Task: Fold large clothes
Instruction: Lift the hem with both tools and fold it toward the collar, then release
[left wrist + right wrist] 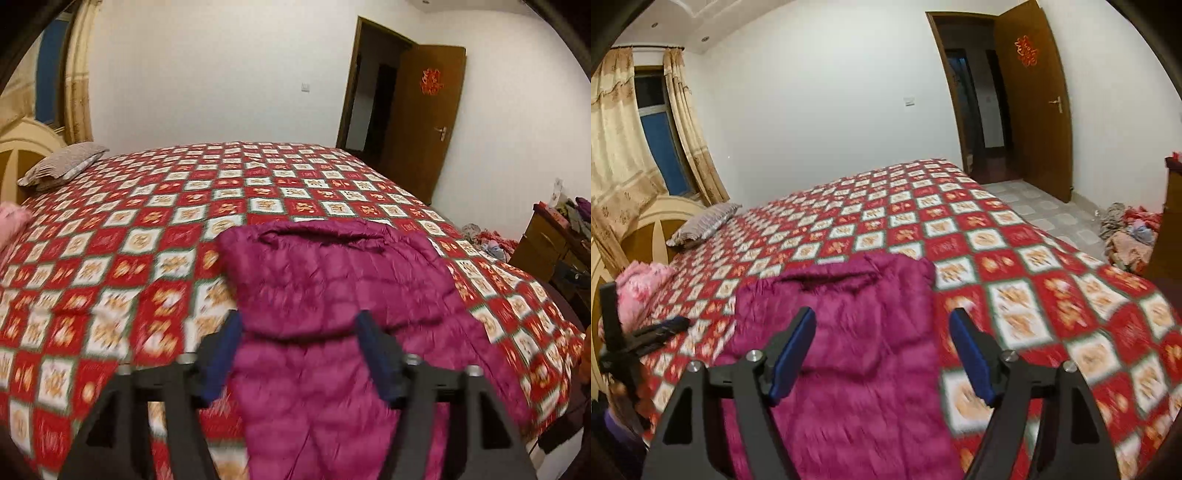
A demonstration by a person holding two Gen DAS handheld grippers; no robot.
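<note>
The magenta jacket [332,295] is laid lengthwise ahead, below both spread, empty grippers; left gripper [299,325], right gripper [882,325]; neither is seen nearer.

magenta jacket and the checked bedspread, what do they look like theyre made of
Magenta jacket: likely thin synthetic shell over down or fibre fill; faint sheen, stitched puffy quilting. Bedspread: seemingly printed woven fabric, perhaps cotton, matte; red and white squares with orange motifs lie flat. Blur leaves the weave unclear.
</note>
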